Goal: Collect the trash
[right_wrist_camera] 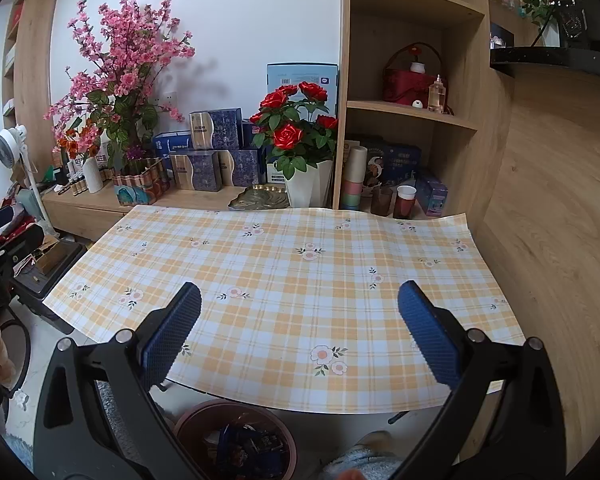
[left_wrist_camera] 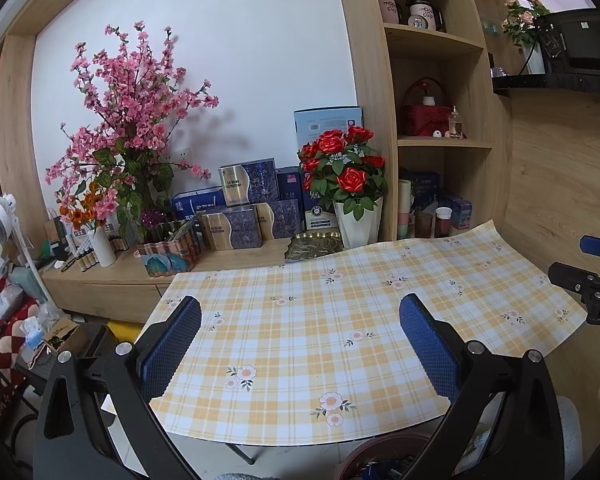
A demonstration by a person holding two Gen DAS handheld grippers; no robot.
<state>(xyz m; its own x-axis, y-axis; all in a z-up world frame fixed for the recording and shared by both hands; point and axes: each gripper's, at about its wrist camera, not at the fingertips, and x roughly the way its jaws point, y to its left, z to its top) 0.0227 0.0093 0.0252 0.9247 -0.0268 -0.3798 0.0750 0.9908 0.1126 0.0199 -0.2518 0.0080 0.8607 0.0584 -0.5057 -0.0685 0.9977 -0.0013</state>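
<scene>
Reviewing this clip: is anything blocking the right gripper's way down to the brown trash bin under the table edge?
Nothing visible does. The right gripper is open and empty above the checked tablecloth; the trash bin, already holding wrappers, sits open below the table's near edge.

The left gripper [left_wrist_camera: 300, 332] hangs over the checked surface [left_wrist_camera: 340, 312], jaws wide apart with nothing between them. At 3 o'clock the right gripper [left_wrist_camera: 596, 276] pokes in. Roses [left_wrist_camera: 346, 168] stand at 12 o'clock beyond the surface, and a brown bin [left_wrist_camera: 380, 456] sits at 6 o'clock.
</scene>
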